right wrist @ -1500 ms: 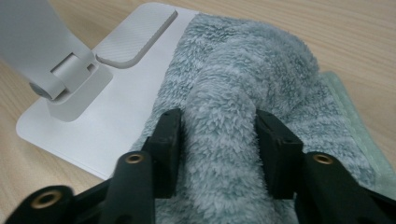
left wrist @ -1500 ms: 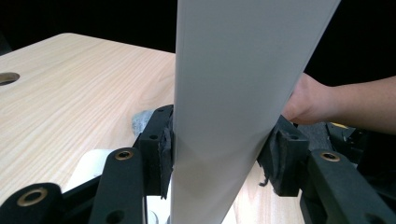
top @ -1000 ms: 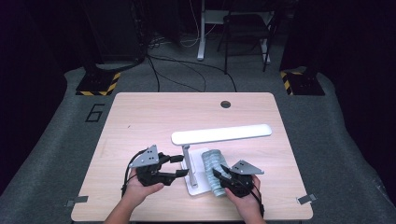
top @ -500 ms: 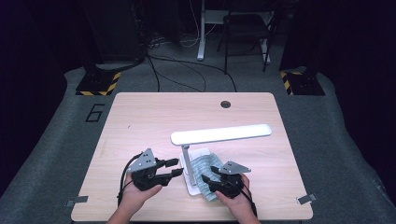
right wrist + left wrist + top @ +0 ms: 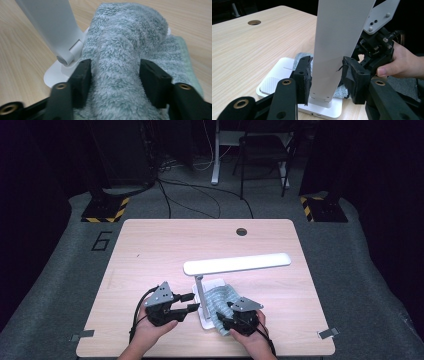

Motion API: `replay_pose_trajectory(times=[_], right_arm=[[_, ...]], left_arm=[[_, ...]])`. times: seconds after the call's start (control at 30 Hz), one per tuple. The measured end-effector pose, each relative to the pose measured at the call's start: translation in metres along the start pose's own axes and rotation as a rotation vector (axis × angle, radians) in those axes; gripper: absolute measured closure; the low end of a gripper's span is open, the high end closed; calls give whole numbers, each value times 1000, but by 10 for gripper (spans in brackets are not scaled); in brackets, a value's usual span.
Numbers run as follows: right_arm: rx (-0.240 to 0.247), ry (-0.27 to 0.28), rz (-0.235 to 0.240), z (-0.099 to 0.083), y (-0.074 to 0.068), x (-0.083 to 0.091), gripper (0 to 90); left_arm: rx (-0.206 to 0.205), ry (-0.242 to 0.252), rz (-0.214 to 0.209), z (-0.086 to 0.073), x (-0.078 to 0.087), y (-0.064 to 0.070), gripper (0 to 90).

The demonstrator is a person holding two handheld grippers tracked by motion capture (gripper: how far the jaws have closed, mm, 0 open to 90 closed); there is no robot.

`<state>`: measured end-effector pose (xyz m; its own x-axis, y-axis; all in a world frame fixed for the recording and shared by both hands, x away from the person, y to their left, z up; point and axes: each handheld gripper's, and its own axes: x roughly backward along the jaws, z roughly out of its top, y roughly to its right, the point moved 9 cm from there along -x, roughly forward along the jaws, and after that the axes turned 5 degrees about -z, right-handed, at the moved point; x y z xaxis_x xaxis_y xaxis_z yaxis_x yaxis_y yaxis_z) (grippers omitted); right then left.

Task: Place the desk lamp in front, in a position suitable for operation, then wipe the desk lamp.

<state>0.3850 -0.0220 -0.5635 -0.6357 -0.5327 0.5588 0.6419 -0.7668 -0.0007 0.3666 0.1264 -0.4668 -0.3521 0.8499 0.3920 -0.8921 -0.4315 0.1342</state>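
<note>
1. Both hands are drawing back toward the table's (image 5: 150,250) near edge since the earlier frame.
2. The desk lamp (image 5: 235,264) is standing mid-table; the left gripper (image 5: 189,302) is bracketing its post, jaws spread.
3. The right gripper (image 5: 223,318) is straddling the grey cloth (image 5: 220,297) on the base, jaws not pressed closed, probably wiping.

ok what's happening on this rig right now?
A person works a white desk lamp with a pair of tongs in each hand. The left tongs straddle the lamp's upright post, jaws on either side, a small gap at the right one. The right tongs straddle a raised fold of the grey-green fluffy cloth lying over the lamp's base, apparently to wipe it. Whether they have closed on it is unclear.
</note>
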Motion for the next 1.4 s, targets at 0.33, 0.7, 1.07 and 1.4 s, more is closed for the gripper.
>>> replay_pose_trajectory(times=[0.33, 0.7, 1.07, 1.4], right_arm=[[-22, 15, -14, 1, -2, -3, 508], [-34, -15, 10, 1, -6, -8, 652], [-157, 30, 104, 22, -4, 10, 677], [-69, 0, 102, 25, -17, 4, 675]], left_arm=[[2, 0, 8, -1, -2, -2, 589], [20, 0, 4, -3, -3, -4, 591], [17, -3, 11, -6, -3, -7, 589], [2, -39, 18, -11, -8, -7, 590]])
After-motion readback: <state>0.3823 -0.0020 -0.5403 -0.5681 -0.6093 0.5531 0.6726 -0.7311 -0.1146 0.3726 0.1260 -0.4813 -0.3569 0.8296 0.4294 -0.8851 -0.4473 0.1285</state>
